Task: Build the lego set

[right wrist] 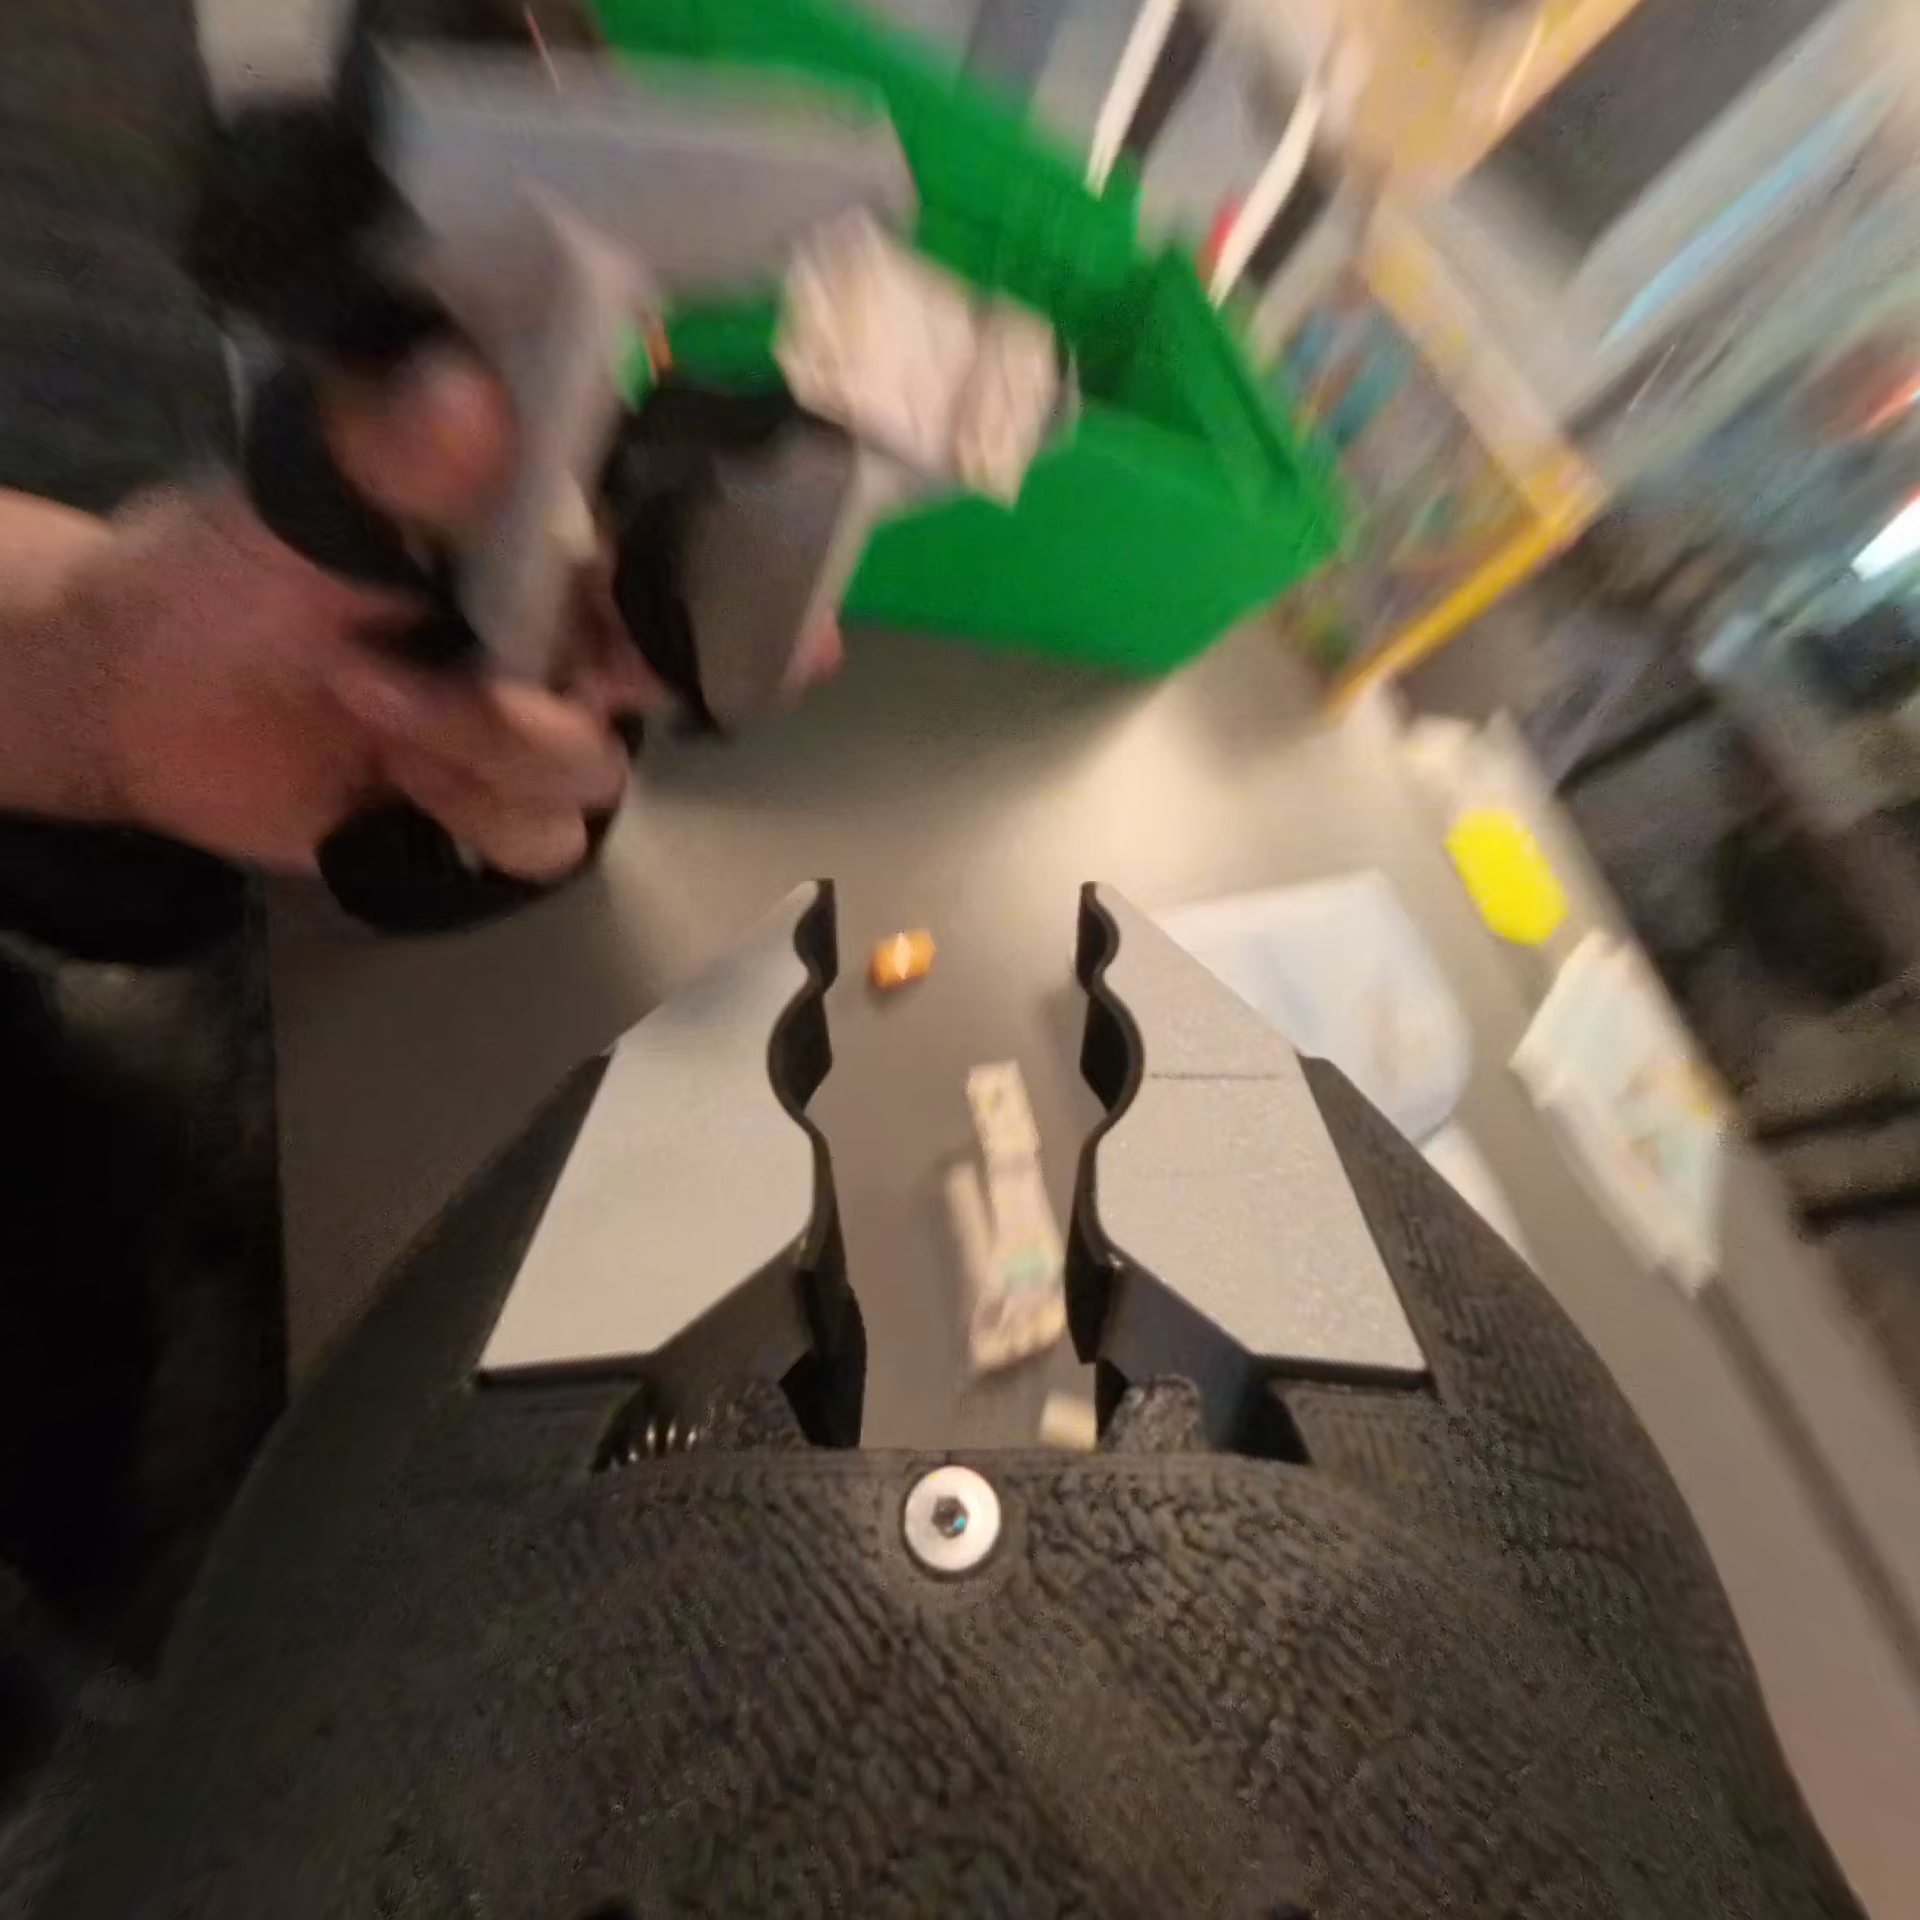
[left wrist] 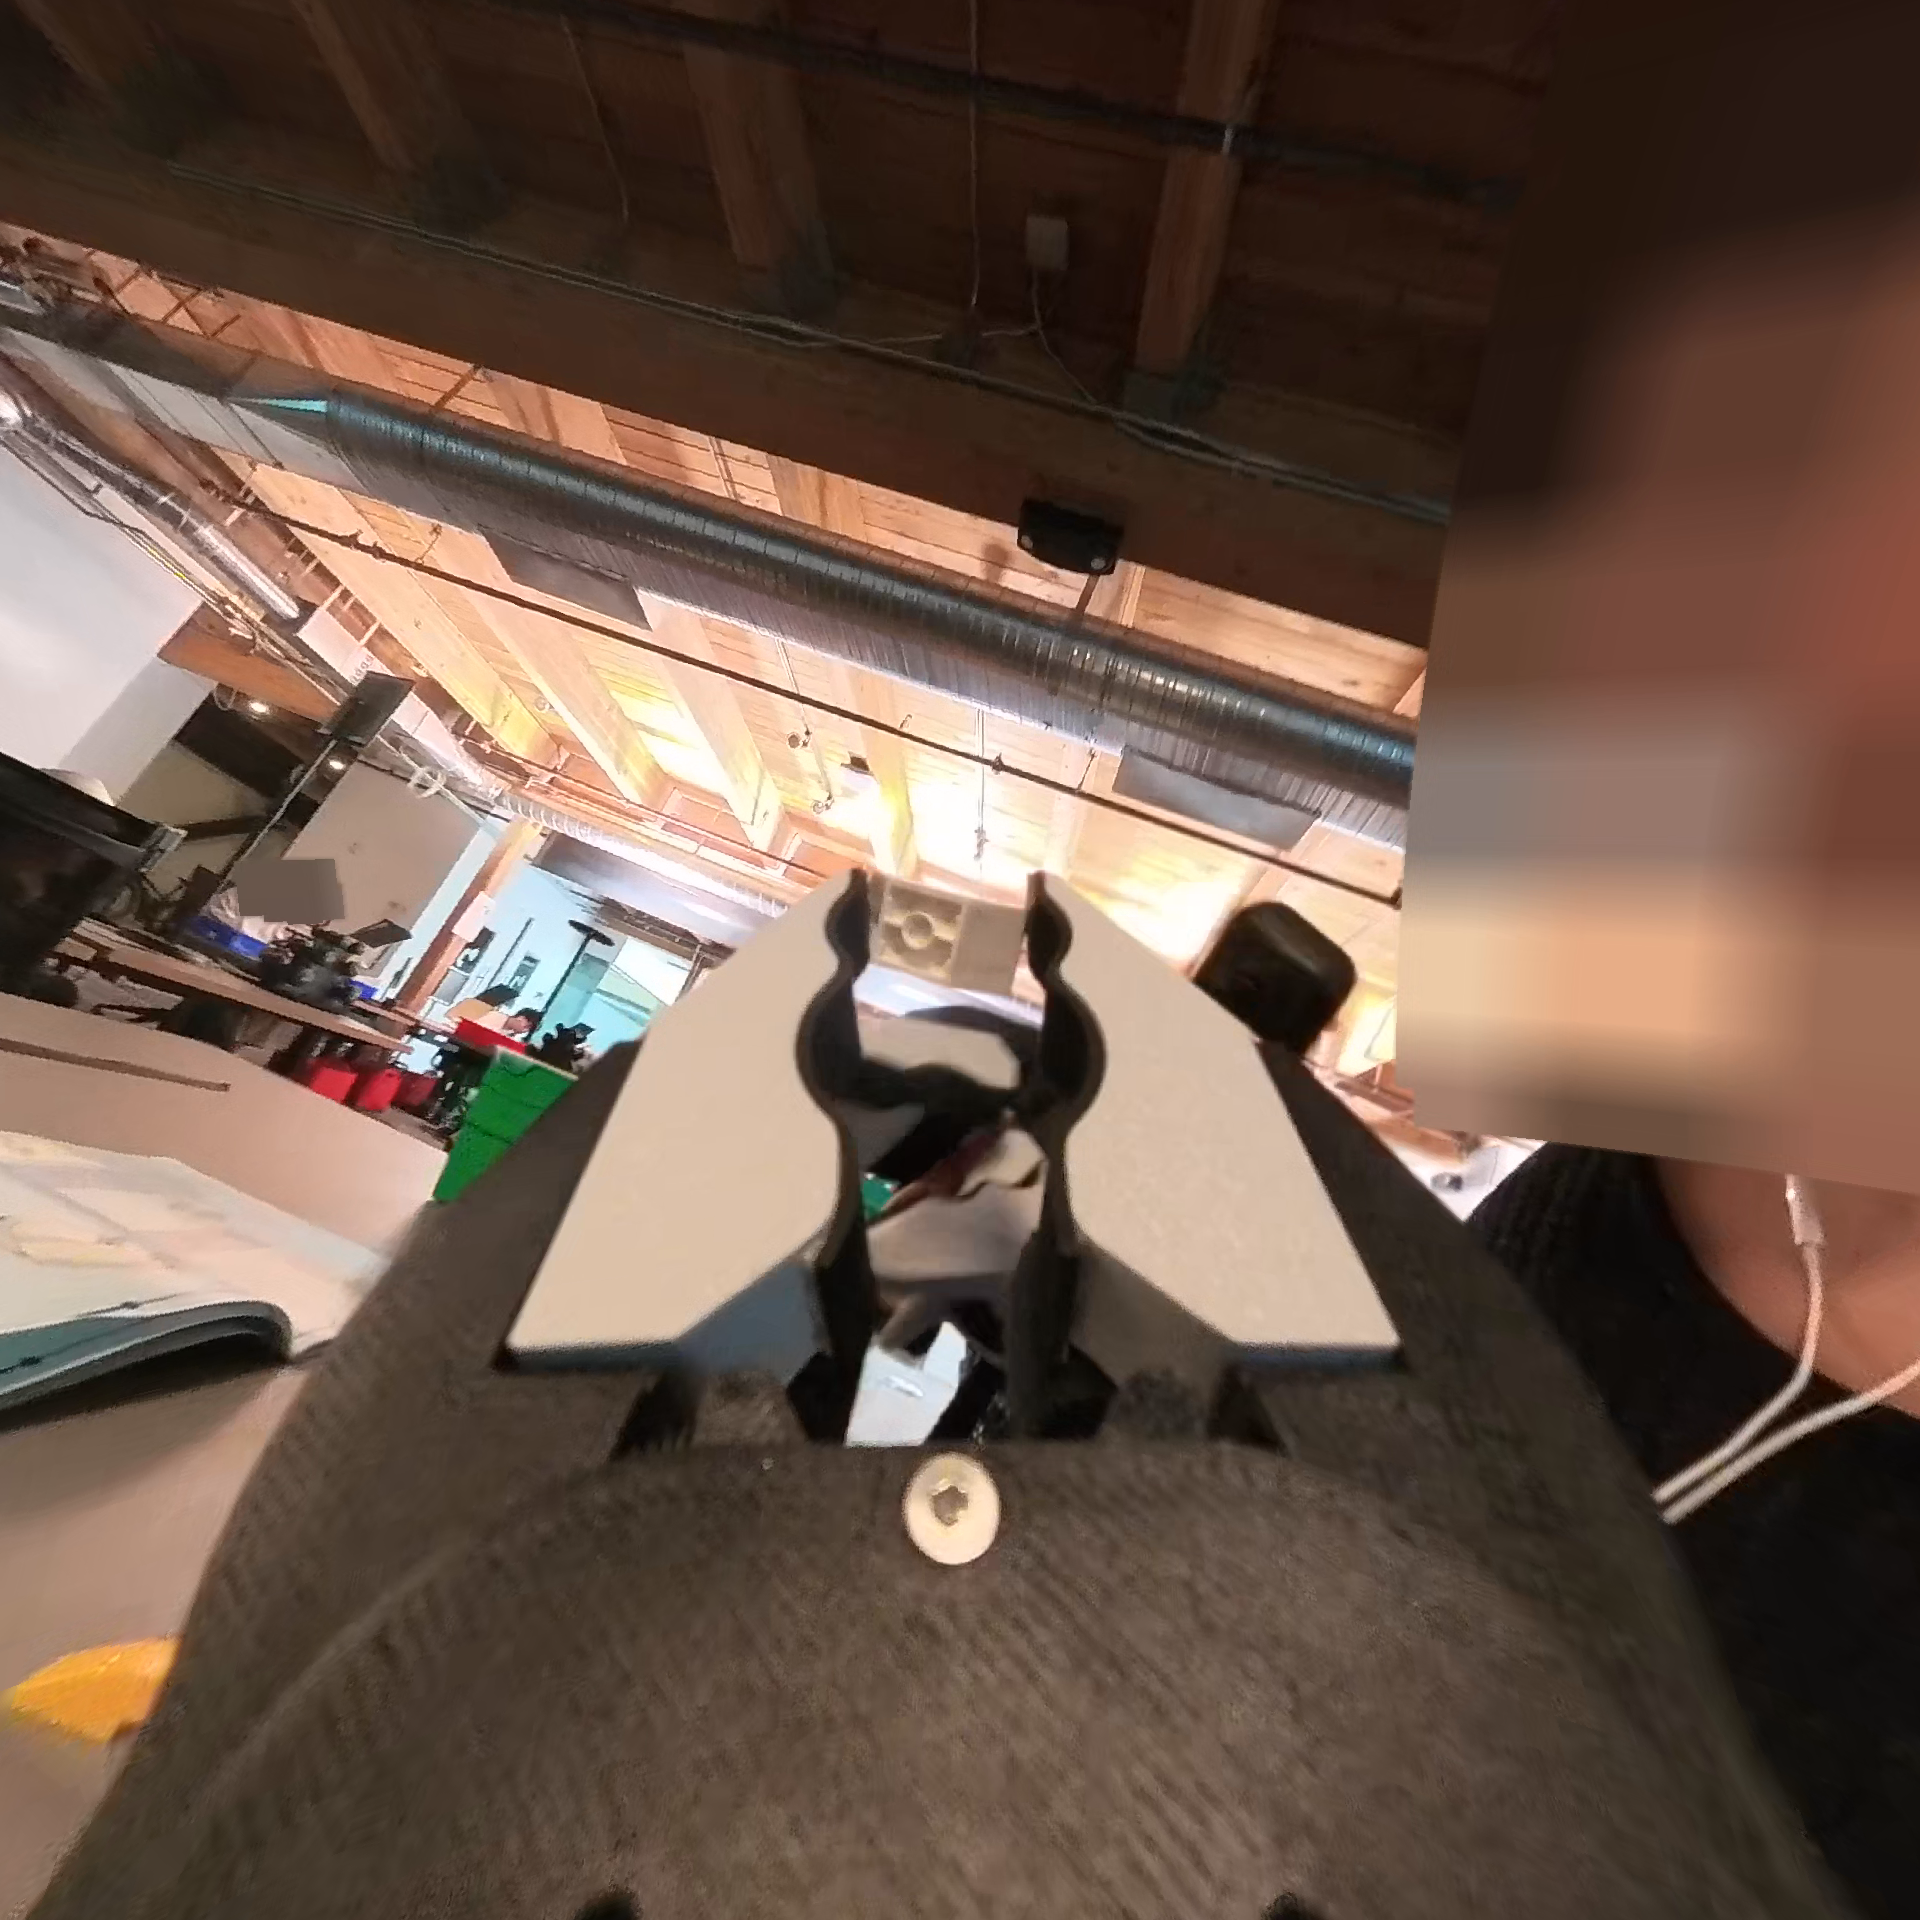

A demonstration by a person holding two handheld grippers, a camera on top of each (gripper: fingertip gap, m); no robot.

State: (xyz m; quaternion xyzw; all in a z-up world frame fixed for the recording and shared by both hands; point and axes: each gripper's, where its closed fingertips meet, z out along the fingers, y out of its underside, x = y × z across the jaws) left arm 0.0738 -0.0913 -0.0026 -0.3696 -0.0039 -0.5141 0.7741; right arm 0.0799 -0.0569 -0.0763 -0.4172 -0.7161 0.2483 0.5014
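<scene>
The left gripper (left wrist: 945, 914), tilted toward the ceiling, pinches a small grey brick (left wrist: 940, 928), light, rigid and best held by its flat sides, while the right gripper (right wrist: 956, 914) hangs spread over the table (right wrist: 727, 883).

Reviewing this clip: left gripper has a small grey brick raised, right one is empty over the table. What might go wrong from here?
1. The left gripper pinches the grey brick only at its very fingertips while tilted up toward the ceiling, so the brick may slip or twist out.
2. The right wrist view is heavily motion-blurred; the open right gripper, moving fast above the orange piece and the pale pieces on the table, could knock them.
</scene>
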